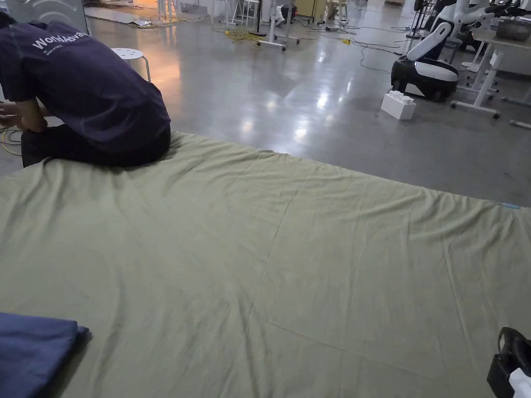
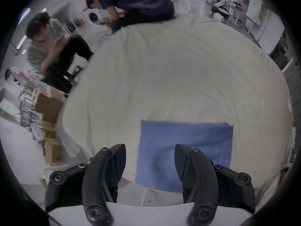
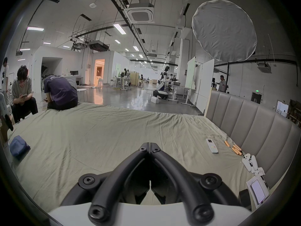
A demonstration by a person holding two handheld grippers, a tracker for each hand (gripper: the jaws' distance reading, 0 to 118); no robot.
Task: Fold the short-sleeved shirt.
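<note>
One folded blue shirt lies on the bed, seemingly below spread left gripper fingers | right gripper fingers closed, empty.

Plain blue shirt on olive-green sheet (both unpatterned).

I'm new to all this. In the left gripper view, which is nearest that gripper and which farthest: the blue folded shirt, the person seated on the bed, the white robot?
1. Blue folded shirt, just beyond the left gripper.
2. Person seated on the bed, far edge.
3. White robot, across the floor, upper right.
</note>
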